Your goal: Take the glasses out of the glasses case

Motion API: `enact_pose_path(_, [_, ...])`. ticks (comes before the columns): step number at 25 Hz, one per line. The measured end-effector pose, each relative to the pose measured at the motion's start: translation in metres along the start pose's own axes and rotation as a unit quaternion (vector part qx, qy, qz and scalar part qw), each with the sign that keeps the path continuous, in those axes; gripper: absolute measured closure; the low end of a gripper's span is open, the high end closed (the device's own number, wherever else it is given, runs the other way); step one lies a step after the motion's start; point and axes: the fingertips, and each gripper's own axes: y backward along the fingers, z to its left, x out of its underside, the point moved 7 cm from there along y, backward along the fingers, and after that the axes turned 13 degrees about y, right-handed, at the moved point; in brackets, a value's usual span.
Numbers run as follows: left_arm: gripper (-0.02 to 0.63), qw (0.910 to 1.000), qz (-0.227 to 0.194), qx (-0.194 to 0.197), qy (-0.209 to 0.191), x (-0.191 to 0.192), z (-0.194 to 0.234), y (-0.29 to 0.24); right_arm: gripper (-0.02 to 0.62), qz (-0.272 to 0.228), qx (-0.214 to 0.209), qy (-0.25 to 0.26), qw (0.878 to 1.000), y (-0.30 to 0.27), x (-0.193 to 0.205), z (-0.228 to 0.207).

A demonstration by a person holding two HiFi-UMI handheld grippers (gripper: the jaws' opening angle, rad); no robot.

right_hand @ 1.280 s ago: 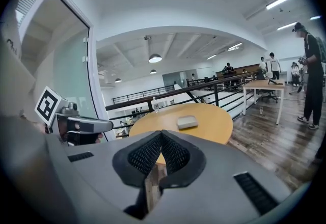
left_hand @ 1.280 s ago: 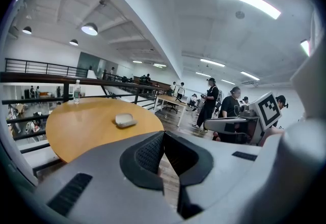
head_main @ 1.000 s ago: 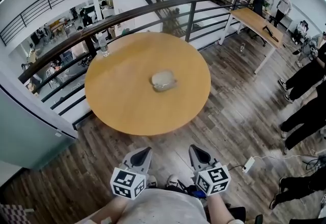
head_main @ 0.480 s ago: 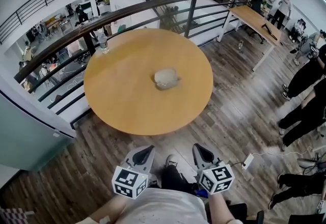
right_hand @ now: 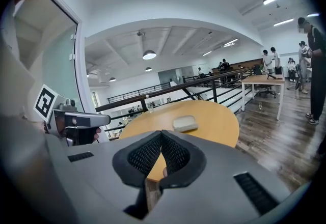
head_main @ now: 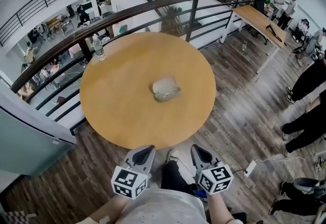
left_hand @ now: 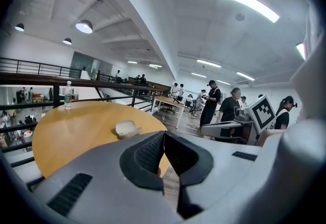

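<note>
I hold my left tool (head_main: 146,148) and my right tool (head_main: 196,148) low in front of me, side by side and close to my body, both over the wooden floor (head_main: 239,90) at the near edge of the round tabletop (head_main: 117,101). Neither one touches anything. In the left gripper view the two dark ribbed pads of my left tool are pressed together at their tips, with nothing caught between them. The right gripper view shows the same for my right tool: pads meeting at the tip, nothing held. The square-marked cube (head_main: 129,182) on the left tool and the one on the right (head_main: 215,179) face up toward my head. The glasses case (head_main: 165,88) lies near the middle of the tabletop, well apart from both tools. It is a pale, rounded shell resting flat, and I cannot tell whether its lid is fully down. A clear water bottle (head_main: 99,48) stands upright at the far left rim of the tabletop, just beside the curved dark railing (head_main: 153,8) that runs behind it. Beyond the railing's right end is a long wooden desk (head_main: 257,18), and several people (head_main: 310,78) stand along the right side of the floor.
</note>
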Motion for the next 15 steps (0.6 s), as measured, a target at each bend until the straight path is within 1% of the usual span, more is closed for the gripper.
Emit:
enact_pose_path(6, [0.581,0.9999,-0.013,0.0,0.0,-0.035,0.011,-0.052,0.571,-0.011,-0.027,0.011,1.0,-0.05,-0.028,-0.043])
enact_pose_path(15, [0.581,0.9992,-0.03,-0.027,0.008,-0.077,0.022,-0.127,0.571,-0.005,-0.056,0.015,0.998,-0.104,-0.047,-0.117])
